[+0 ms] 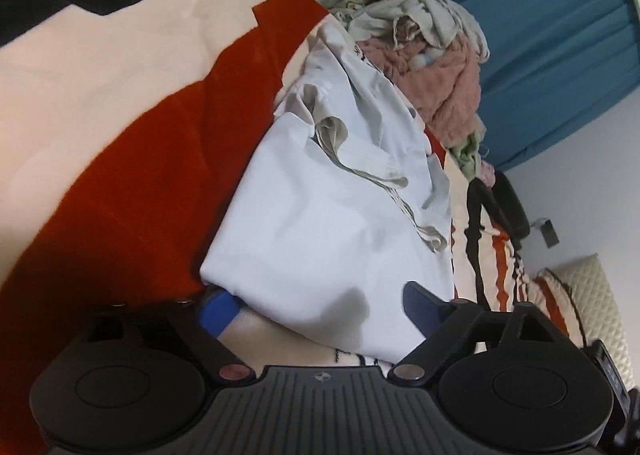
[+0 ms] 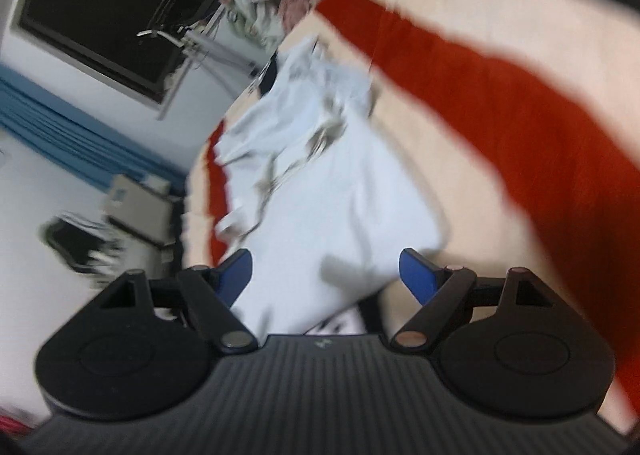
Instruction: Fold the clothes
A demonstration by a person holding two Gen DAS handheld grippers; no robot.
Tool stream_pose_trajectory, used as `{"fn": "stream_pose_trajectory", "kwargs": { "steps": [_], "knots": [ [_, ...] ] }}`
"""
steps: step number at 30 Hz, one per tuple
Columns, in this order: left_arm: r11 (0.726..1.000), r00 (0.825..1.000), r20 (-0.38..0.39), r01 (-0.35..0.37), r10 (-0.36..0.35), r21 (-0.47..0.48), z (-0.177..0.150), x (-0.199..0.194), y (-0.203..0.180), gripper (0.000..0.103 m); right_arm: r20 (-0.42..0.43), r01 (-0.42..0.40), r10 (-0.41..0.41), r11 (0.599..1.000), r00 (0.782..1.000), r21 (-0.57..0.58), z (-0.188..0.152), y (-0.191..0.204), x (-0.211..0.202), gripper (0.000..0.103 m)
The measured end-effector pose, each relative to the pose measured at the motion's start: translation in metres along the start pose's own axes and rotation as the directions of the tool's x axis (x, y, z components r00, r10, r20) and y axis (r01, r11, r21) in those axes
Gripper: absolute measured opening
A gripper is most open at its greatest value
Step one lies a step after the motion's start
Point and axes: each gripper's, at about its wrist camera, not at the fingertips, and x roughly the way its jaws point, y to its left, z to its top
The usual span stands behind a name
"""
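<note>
Two wide-open grippers, my left (image 1: 316, 307) and right (image 2: 326, 271), grasp nothing as they straddle the near edge of a partly folded pale garment (image 1: 320, 215) on the striped blanket (image 1: 120, 115), with a heap of unfolded clothes (image 1: 432, 67) beyond.

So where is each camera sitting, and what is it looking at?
Left wrist: sits on the left gripper, looking along its open fingers at the white garment on the striped blanket, clothes pile beyond.
Right wrist: sits on the right gripper, blurred, facing the white garment; open fingers show.
Shared: garment, blanket, pile, blue curtain.
</note>
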Motion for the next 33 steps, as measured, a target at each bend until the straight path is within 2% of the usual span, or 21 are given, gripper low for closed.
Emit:
{"fn": "stream_pose_trajectory", "kwargs": {
  "steps": [2,4,6,8,9,10,12,14,17,19,20,23,25,26,27,29,31,33],
  "knots": [
    [0.999,1.000,0.020,-0.010,0.011,-0.030,0.001,0.003,0.004,0.067,-0.066,-0.049,0.055,0.995,0.996,0.085,-0.004,-0.008,0.012,0.083],
    [0.998,0.999,0.041,-0.020,0.023,-0.061,0.002,0.004,0.008,0.049,-0.085,-0.059,0.073,0.986,0.994,0.158,-0.008,-0.017,0.022,0.082],
    [0.997,0.998,0.053,-0.034,0.038,-0.073,0.003,0.005,0.009,0.038,-0.088,-0.061,0.083,0.973,0.993,0.224,-0.010,-0.026,0.029,0.079],
    [0.995,0.997,0.067,-0.028,0.034,-0.095,0.003,0.004,0.013,0.030,-0.036,-0.041,0.053,0.963,0.998,0.267,-0.008,-0.035,0.029,0.068],
    [0.994,0.997,0.074,-0.019,0.027,-0.109,0.004,0.003,0.015,0.022,-0.011,-0.032,0.036,0.957,0.999,0.288,-0.007,-0.039,0.028,0.063],
    [0.992,0.997,0.080,-0.007,0.017,-0.122,0.004,0.001,0.017,0.018,0.008,-0.023,0.022,0.954,1.000,0.298,-0.006,-0.041,0.028,0.060],
    [0.989,0.996,0.085,0.013,-0.001,-0.149,0.005,-0.002,0.020,0.018,0.030,-0.005,-0.004,0.958,1.000,0.287,-0.007,-0.040,0.027,0.039],
    [0.986,0.997,0.077,0.023,-0.011,-0.165,0.006,-0.004,0.023,0.018,0.051,0.014,-0.029,0.961,0.998,0.277,-0.007,-0.039,0.025,0.033],
    [0.985,0.999,0.047,0.023,-0.015,-0.169,0.005,-0.007,0.024,0.024,0.084,0.043,-0.067,0.964,0.994,0.261,-0.008,-0.038,0.023,0.022],
    [0.985,0.999,0.031,0.031,-0.026,-0.172,0.004,-0.010,0.023,0.038,0.100,0.045,-0.070,0.973,0.993,0.227,-0.006,-0.033,0.021,0.017],
    [0.985,0.999,0.029,0.042,-0.038,-0.169,0.003,-0.012,0.022,0.040,0.105,0.042,-0.064,0.980,0.992,0.197,-0.004,-0.028,0.021,0.015],
    [0.989,0.997,0.015,0.073,-0.072,-0.126,0.000,-0.017,0.009,0.054,0.130,0.012,-0.026,0.994,0.991,0.108,-0.003,-0.012,0.016,0.011],
    [0.990,0.995,0.001,0.099,-0.100,-0.101,-0.002,-0.017,0.000,0.071,0.153,-0.042,0.029,0.996,0.988,0.083,0.001,-0.006,0.007,0.010],
    [0.989,0.993,-0.002,0.118,-0.118,-0.094,-0.003,-0.017,-0.004,0.075,0.165,-0.068,0.055,0.995,0.985,0.071,0.002,-0.004,0.002,0.010],
    [0.985,0.989,-0.003,0.148,-0.149,-0.090,-0.005,-0.016,-0.007,0.082,0.176,-0.086,0.075,0.995,0.982,0.059,0.003,-0.001,-0.003,0.010],
    [0.973,0.975,-0.021,0.217,-0.220,-0.084,-0.007,-0.011,-0.012,0.085,0.189,-0.109,0.100,0.993,0.977,0.041,0.005,0.003,-0.008,0.009],
    [0.956,0.957,-0.070,0.275,-0.283,-0.106,-0.011,0.001,-0.013,0.092,0.193,-0.121,0.112,0.992,0.975,0.034,0.006,0.005,-0.010,0.009],
    [0.944,0.946,-0.097,0.293,-0.310,-0.154,-0.012,0.014,-0.009,0.092,0.198,-0.128,0.118,0.991,0.973,0.034,0.007,0.005,-0.010,0.009]
  ]
}}
